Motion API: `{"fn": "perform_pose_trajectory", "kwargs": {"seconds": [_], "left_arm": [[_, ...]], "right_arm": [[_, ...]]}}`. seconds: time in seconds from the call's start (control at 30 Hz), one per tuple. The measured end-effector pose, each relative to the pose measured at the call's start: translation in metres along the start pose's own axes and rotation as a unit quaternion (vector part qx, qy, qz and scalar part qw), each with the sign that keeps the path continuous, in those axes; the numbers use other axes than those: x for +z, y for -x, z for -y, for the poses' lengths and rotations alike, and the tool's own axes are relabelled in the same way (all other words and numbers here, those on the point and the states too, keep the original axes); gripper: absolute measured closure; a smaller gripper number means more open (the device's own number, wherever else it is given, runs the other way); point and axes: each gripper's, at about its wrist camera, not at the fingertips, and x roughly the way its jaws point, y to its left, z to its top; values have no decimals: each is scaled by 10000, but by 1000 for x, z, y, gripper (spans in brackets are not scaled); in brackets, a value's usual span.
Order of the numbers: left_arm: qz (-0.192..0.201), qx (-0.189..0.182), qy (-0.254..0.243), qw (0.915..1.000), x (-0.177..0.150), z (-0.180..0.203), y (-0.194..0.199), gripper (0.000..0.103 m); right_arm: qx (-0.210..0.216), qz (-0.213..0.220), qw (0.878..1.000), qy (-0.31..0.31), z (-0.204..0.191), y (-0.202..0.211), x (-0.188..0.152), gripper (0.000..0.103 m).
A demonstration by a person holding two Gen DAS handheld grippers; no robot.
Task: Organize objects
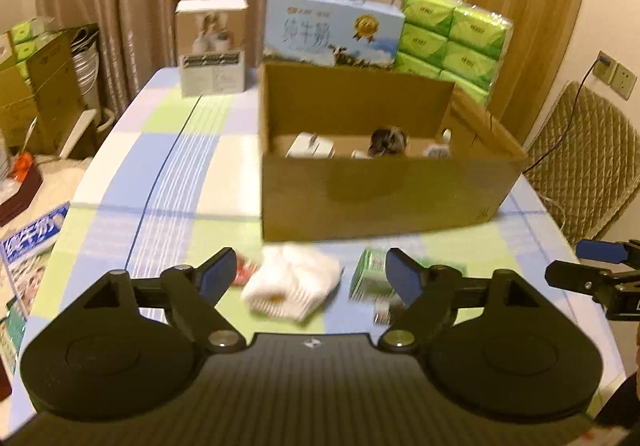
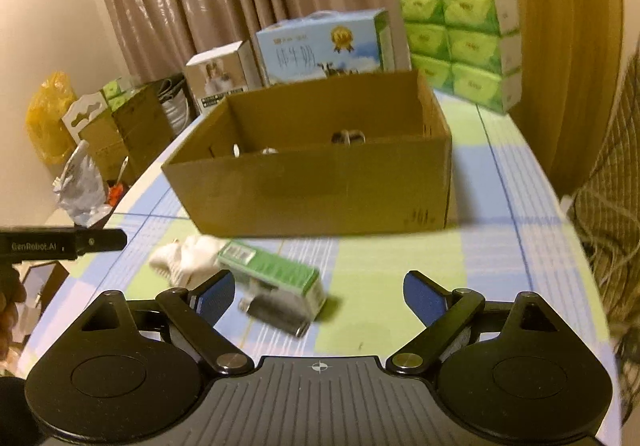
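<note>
On the table: a blue, green and white checked tablecloth covers the top, and everything to be sorted sits on it.
Box: an open brown cardboard box stands at twelve o'clock from both grippers, well apart from them; small things lie on its floor, among them a white plug-like block and a dark rounded item, too blurred to name.
Cloth: a crumpled white ribbed cloth lies just in front of the box, at twelve o'clock between the left fingers but beyond their tips.
Carton: a small green and white carton lies on its side just beside the cloth, at eleven o'clock in the right wrist view, with what may be a dark metal clip against its near edge.
Red item: a small red wrapper peeks out by the left gripper's left finger.
Left gripper: spread wide, nothing between the pads.
Right gripper: also spread wide and released; the carton lies nearer its left finger, untouched.
Backdrop: at twelve o'clock behind the box stand a pale blue milk case, a small white product box and a stack of green tissue packs.
</note>
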Motion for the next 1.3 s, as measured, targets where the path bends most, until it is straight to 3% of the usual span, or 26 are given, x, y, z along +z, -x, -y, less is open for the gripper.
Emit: {"fn": "perform_pose_trajectory", "kwargs": {"seconds": [0.43,0.8,1.03,1.3], "left_arm": [[-191,-62,183,9996,-50,1,20,17],[-239,1,-41,9997,-45,-1,6,17],[-339,-58,-219,9992,-42,1,-13,17],[-579,-192,-461,9971,-41,5,-44,17]], "right_arm": [[-76,-239,9997,64,-4,1,-31,14],[32,-393,9964,757,-14,-27,-20,14],[186,-661,9872,1442,-21,-61,-14,15],[311,-869,9720,2161,-29,-110,-1,28]]}}
